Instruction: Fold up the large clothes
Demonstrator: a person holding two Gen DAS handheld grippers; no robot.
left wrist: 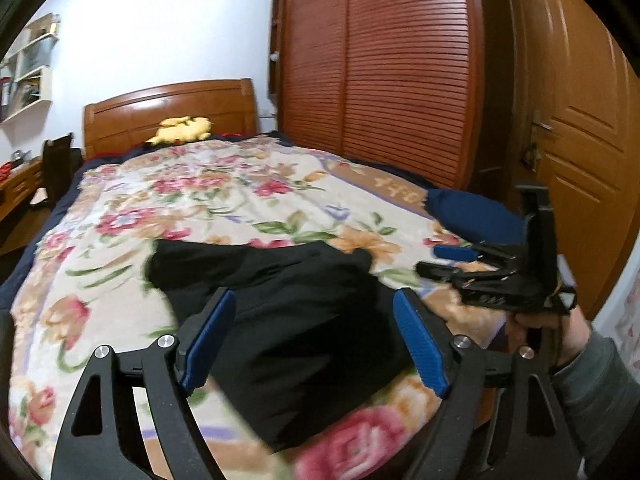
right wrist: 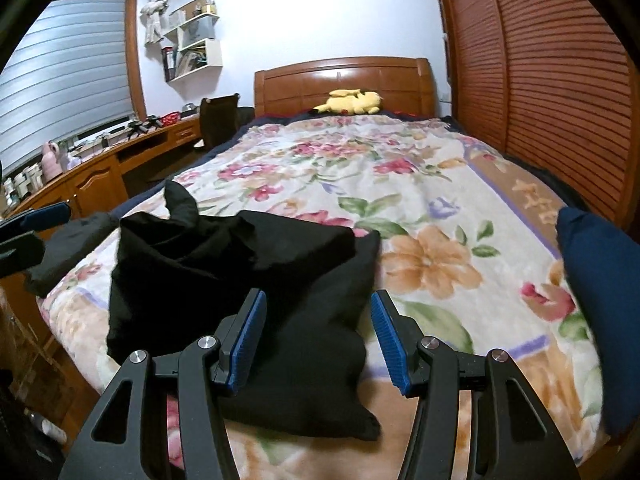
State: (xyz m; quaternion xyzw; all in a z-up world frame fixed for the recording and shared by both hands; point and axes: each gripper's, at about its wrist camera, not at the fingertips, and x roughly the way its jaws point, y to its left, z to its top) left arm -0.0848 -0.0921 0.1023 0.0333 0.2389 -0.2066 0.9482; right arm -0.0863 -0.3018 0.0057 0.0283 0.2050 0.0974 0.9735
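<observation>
A large black garment (left wrist: 288,320) lies crumpled on the floral blanket (left wrist: 224,204) near the foot of the bed; it also shows in the right wrist view (right wrist: 240,280). My left gripper (left wrist: 314,340) is open and empty, hovering above the garment. My right gripper (right wrist: 318,336) is open and empty above the garment's right edge. The right gripper also shows in the left wrist view (left wrist: 452,260), held by a hand at the bed's right side. The left gripper's tip shows at the left edge of the right wrist view (right wrist: 28,224).
A folded navy cloth (right wrist: 596,300) lies at the bed's right edge. A yellow plush toy (right wrist: 352,102) rests by the wooden headboard (right wrist: 344,80). Louvred wardrobe doors (left wrist: 380,68) stand right of the bed, a wooden desk (right wrist: 100,168) and chair left.
</observation>
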